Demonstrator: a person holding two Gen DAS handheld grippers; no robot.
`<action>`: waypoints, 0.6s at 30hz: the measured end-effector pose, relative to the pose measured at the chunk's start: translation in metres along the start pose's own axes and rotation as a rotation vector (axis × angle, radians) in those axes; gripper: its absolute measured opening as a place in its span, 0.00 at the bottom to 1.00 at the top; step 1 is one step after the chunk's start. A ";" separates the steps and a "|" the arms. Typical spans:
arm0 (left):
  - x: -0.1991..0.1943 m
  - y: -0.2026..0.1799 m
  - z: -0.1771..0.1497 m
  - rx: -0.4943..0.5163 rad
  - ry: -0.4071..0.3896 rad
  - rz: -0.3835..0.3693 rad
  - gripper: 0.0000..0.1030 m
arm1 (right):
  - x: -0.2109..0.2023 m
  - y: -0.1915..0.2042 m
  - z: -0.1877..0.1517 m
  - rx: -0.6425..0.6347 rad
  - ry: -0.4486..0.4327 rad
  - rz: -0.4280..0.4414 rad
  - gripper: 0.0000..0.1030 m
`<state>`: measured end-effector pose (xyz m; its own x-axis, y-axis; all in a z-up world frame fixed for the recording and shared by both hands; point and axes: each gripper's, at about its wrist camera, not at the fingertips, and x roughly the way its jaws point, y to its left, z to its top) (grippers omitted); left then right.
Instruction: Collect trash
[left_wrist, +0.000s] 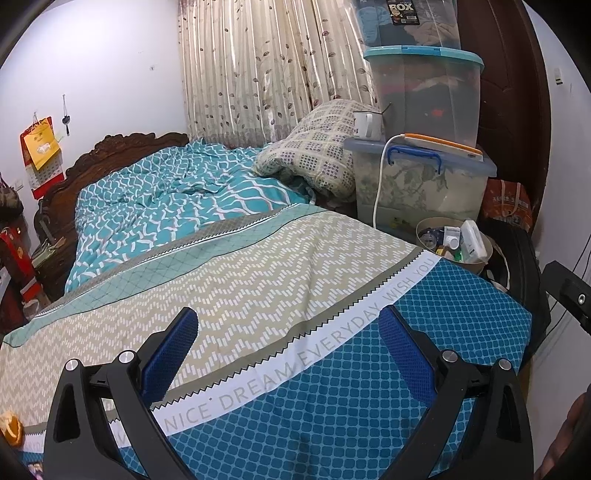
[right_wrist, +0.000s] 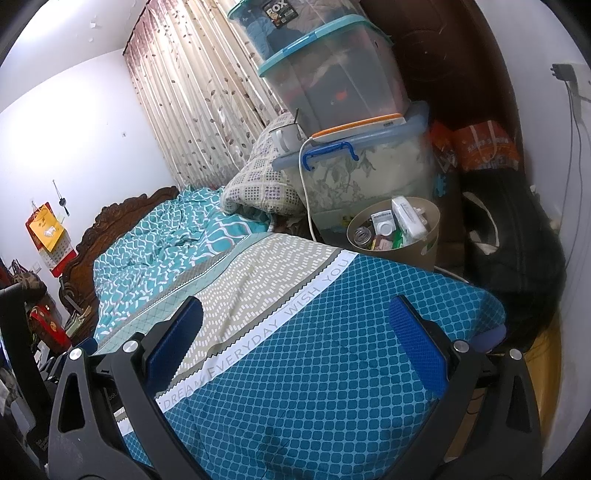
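Both claws are over the foot of the bed (left_wrist: 258, 266), nothing between the fingers of either.

Left claw (left_wrist: 288, 354): I read the jaws as spread wide, blue pads apart, empty. It hangs above the bedspread's white band printed "NICE DREAM EVERYDAY WISH YOU".

Right claw (right_wrist: 295, 343): also wide apart, empty, over the blue-patterned part of the spread. Its black frame shows at the right edge of the left wrist view.

Trash candidates: a round tan wastebasket (right_wrist: 430, 236) stands just beyond the far corner of the bed, right of centre in the right wrist view. It holds a white packet (right_wrist: 408, 218), a small jar and several small boxes; I cannot tell the labels. In the left wrist view the same basket (left_wrist: 484, 254) sits at middle right.

At the lower left edge of the left wrist view, an orange scrap, possibly peel (left_wrist: 10, 428), lies on the bedspread, partly cut by the frame.

Behind the basket: stacked clear storage boxes (left_wrist: 424, 92), a white mug (left_wrist: 367, 125) on the lowest lid, and a white cable (left_wrist: 378, 184) hanging down.
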<state>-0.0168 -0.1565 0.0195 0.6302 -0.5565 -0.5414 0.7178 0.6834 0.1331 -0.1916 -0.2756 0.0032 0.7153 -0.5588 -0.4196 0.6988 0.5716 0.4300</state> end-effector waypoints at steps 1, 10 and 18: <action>0.000 0.000 0.000 -0.002 0.002 -0.001 0.92 | 0.000 0.000 0.000 0.000 -0.001 0.000 0.97; -0.001 0.003 0.003 -0.021 0.003 -0.017 0.92 | -0.001 0.000 0.001 0.005 -0.010 0.004 0.97; -0.006 0.007 0.003 -0.035 -0.017 -0.006 0.92 | 0.003 -0.002 -0.002 0.010 0.012 0.007 0.97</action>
<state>-0.0143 -0.1496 0.0258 0.6312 -0.5685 -0.5277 0.7109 0.6961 0.1004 -0.1909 -0.2777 -0.0003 0.7201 -0.5473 -0.4264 0.6938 0.5692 0.4412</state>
